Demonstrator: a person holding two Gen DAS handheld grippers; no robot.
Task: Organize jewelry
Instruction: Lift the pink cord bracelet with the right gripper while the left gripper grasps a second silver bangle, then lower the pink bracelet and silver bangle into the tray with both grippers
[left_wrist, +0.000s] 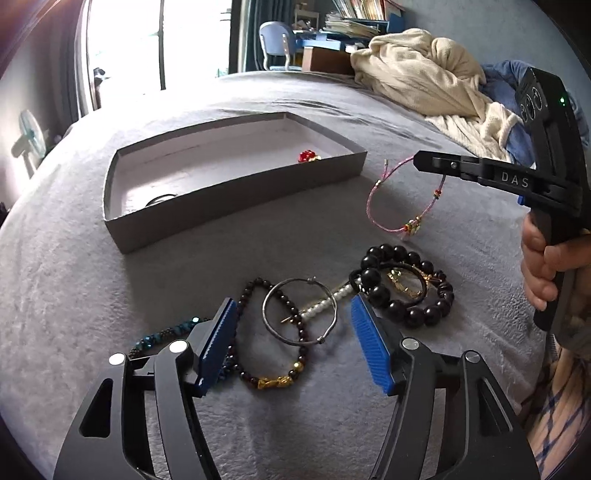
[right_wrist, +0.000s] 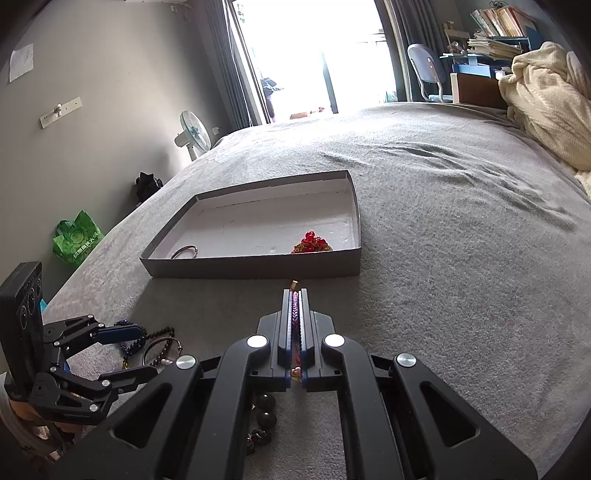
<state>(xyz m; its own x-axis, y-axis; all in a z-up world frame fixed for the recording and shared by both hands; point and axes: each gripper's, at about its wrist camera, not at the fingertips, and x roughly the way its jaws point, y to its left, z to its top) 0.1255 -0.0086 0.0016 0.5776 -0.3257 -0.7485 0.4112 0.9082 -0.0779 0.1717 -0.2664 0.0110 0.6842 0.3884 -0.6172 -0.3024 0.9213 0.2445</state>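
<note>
A shallow grey box (left_wrist: 229, 201) lies on the grey bedspread and holds a red bead piece (left_wrist: 307, 156) and a metal ring (left_wrist: 159, 201). The box shows in the right wrist view (right_wrist: 255, 266) too. My right gripper (left_wrist: 421, 161) is shut on a pink cord bracelet (left_wrist: 384, 192), lifted beside the box; the cord shows between its pads (right_wrist: 294, 314). My left gripper (left_wrist: 291, 332) is open low over a pile: a silver bangle (left_wrist: 300, 312), a dark bead bracelet with gold charms (left_wrist: 273, 380), a pearl strand (left_wrist: 328, 301), large black beads (left_wrist: 402, 284) and a blue bead bracelet (left_wrist: 177, 330).
A cream blanket (left_wrist: 424, 70) lies heaped on the far right of the bed. A desk, chair (right_wrist: 428, 70) and books stand beyond it. A fan (right_wrist: 194, 134) and a green bag (right_wrist: 75, 238) are on the floor to the left.
</note>
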